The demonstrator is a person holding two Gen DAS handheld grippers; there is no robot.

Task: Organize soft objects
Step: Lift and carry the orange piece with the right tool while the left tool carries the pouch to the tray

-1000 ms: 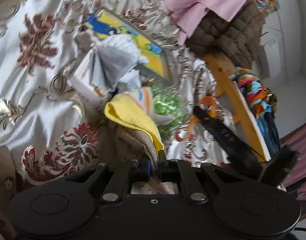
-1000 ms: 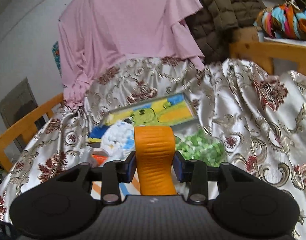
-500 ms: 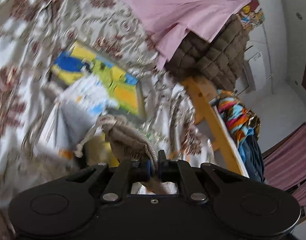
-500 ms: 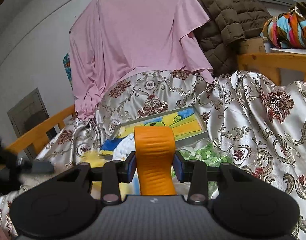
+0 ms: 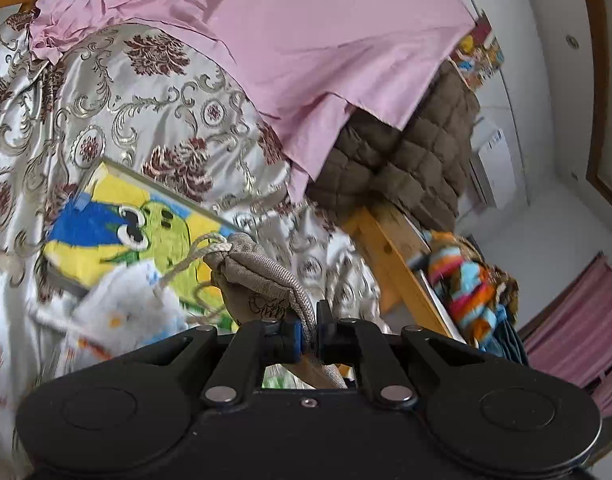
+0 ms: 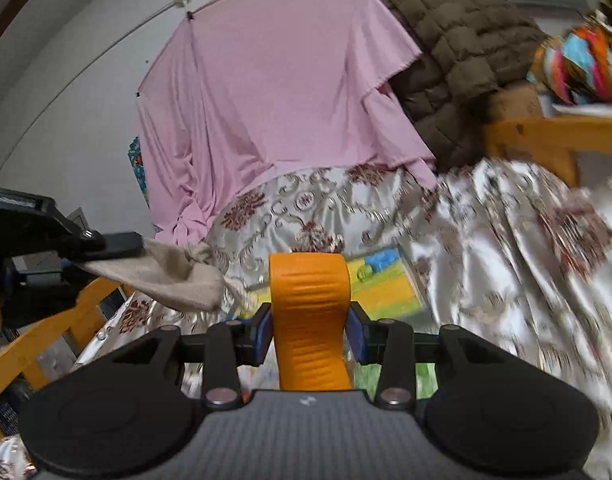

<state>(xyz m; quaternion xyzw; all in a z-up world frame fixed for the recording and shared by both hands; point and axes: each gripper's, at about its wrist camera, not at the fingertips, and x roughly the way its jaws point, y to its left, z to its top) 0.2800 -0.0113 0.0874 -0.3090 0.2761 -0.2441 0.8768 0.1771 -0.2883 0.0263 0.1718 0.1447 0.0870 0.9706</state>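
Left wrist view: the left gripper (image 5: pixel 309 334) is clenched on a beige drawstring pouch (image 5: pixel 261 280) at lower centre, pinching its fabric edge so it hangs free above the cartoon picture board (image 5: pixel 117 236) on the brocade cloth (image 5: pixel 153 120). A dark scribble marks the pouch; it is unreadable. Right wrist view: the right gripper (image 6: pixel 309 334) grasps an orange ribbed strip (image 6: pixel 309 312) upright at centre, clear of the clutter.
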